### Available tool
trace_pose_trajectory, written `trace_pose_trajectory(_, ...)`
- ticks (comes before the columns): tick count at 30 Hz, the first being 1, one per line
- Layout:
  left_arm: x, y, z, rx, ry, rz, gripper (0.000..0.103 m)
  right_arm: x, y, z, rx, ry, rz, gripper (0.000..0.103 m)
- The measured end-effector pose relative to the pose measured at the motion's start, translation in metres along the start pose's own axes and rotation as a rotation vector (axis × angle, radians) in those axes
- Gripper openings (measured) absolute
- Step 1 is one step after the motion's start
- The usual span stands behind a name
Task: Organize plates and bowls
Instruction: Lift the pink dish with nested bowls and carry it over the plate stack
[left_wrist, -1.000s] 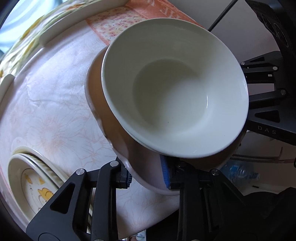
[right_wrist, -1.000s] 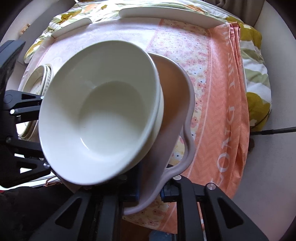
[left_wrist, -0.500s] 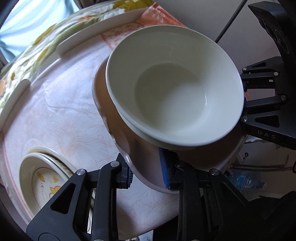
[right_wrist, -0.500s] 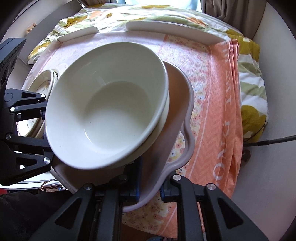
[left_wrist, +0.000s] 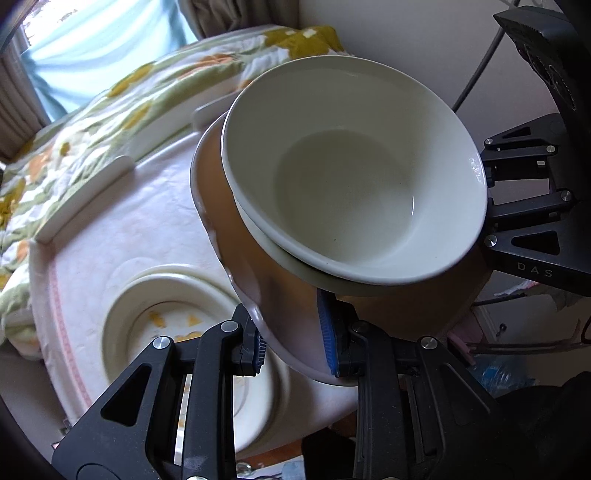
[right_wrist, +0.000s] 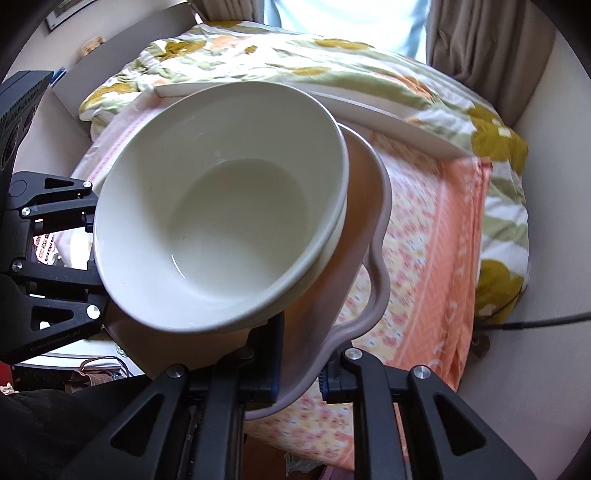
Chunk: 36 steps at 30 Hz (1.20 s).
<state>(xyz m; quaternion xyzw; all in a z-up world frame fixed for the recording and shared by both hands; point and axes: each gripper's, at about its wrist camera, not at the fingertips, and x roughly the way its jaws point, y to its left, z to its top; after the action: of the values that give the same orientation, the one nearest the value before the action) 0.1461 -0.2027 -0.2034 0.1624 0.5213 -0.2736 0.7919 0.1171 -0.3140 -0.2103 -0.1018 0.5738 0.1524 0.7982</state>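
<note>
Left gripper (left_wrist: 291, 343) and right gripper (right_wrist: 299, 365) each clamp the pink dish (right_wrist: 373, 258) rim — 2 white bowls (left_wrist: 351, 177) nested inside, above the bench (left_wrist: 92, 240).

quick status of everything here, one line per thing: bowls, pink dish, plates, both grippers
white bowls: two nested, empty, tilted, sitting in the pink dish
pink dish: off the table, gripped at two opposite rims
left gripper: shut on the pink dish rim
right gripper: shut on the pink dish rim
flowered plates: stacked on the table, top one empty
</note>
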Motion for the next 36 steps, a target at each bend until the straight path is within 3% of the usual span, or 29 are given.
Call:
trace_pose_trajectory(12,-0.027,0.089,-0.064,-0.046,0.007,0.035,0.021,0.020,0.099,0.043,-0.043,-0.014,0.036,0.014)
trace_pose_trajectory(19,-0.023,0.131,-0.103,-0.050,0.034,0.023,0.021,0.044,0.147,0.049,-0.026,0.006,0.055,0.014)
trace_pose_trajectory(36,0.008,0.146,-0.121,-0.031,0.068,-0.022,0.021,0.079,0.160,0.047,0.053,0.048,0.057,0.014)
